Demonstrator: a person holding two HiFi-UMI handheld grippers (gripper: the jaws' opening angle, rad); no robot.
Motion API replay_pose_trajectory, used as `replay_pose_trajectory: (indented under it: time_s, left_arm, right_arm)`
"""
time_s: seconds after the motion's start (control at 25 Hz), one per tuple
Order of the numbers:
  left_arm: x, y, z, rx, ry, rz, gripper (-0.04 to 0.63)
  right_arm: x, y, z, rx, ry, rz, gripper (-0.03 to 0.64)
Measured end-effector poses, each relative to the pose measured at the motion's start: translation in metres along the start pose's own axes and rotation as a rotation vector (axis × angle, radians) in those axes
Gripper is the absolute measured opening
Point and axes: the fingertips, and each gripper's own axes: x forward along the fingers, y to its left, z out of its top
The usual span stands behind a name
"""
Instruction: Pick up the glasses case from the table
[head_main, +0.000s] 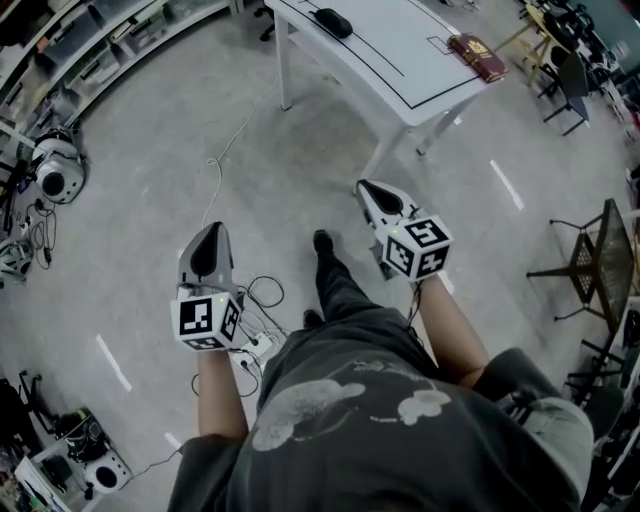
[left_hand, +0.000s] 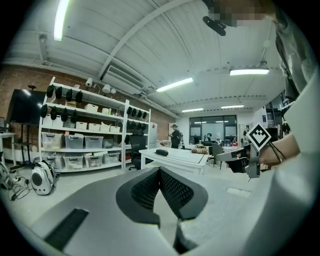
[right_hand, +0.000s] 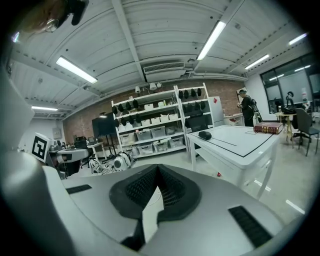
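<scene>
Both the left gripper (head_main: 208, 235) and the right gripper (head_main: 372, 192) are clenched on nothing, well apart from the table (head_main: 400, 60). The glasses case (head_main: 333, 22) lies on the table at twelve o'clock. It is probably hard, smooth and light, so take it across its narrow middle.

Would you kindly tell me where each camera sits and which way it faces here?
Head view: on the person's head, looking steeply down at the floor; torso, forearms, left gripper and right gripper show.
Left gripper view: rides that gripper, facing shelves along its shut jaws; right forearm shows.
Right gripper view: likewise, facing the table; left gripper shows.
Shared: all show the table and glasses case.
</scene>
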Motion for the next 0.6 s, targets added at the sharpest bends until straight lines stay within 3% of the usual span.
replay_pose_trajectory:
  time_s: [0.24, 0.6]
  left_arm:
    - [0.060, 0.018, 0.012, 0.003, 0.010, -0.012, 0.003]
    - [0.194, 0.044, 0.033, 0.005, 0.055, -0.023, 0.003]
  right_arm:
    - [0.044, -0.042, 0.020, 0.033, -0.017, -0.025, -0.001]
    - [0.154, -0.132, 0.070, 0.068, -0.015, -0.020, 0.000]
